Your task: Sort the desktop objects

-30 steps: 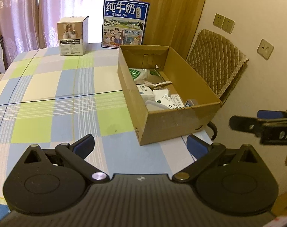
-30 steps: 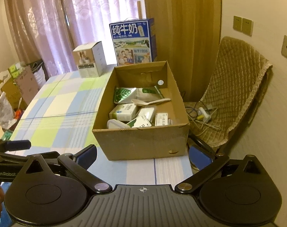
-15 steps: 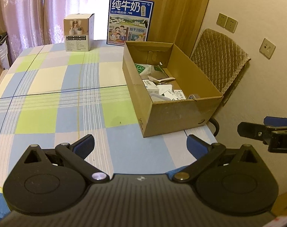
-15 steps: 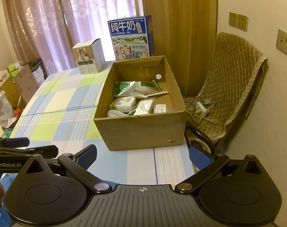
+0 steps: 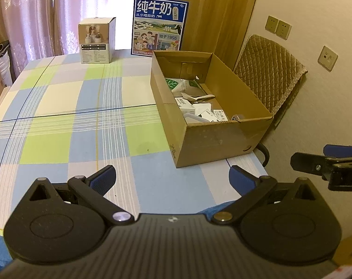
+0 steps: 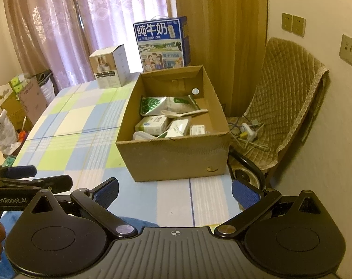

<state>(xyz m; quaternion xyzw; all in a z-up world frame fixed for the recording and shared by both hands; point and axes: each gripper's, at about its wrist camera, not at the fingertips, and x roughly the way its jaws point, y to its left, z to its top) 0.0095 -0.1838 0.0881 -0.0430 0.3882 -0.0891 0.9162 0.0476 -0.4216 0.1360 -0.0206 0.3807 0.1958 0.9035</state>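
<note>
Both tools are empty. The left gripper (image 5: 172,178) has its blue-padded fingers spread wide with nothing between them, held low over the near edge of the checked tablecloth (image 5: 66,107). The right gripper (image 6: 175,191) is likewise released, jaws apart, at the same near edge and aimed at the cardboard box (image 6: 176,160).

The sortable items are all inside that box, which sits at the right-hand side of the table next to a padded chair (image 6: 289,88). Seen from the right wrist camera: a green-and-white foil pouch (image 6: 166,103) at the rear, a pale plastic spoon (image 6: 184,114) lying across the pile, a small white carton (image 6: 152,124) and further white packets (image 6: 179,127) toward the front wall. No loose item is visible on the cloth between the grippers and the box.

A blue milk carton case (image 5: 159,26) and a small beige product box (image 5: 96,40) stand upright at the far edge, well apart from both tools.

Judgement: collection into the box appears complete or close to it; both grippers stand off, committed to nothing. If sorting goes on, the next move calls for choosing a target, either the two far boxes or the box contents, and carrying an open gripper forward well beyond the present position.
</note>
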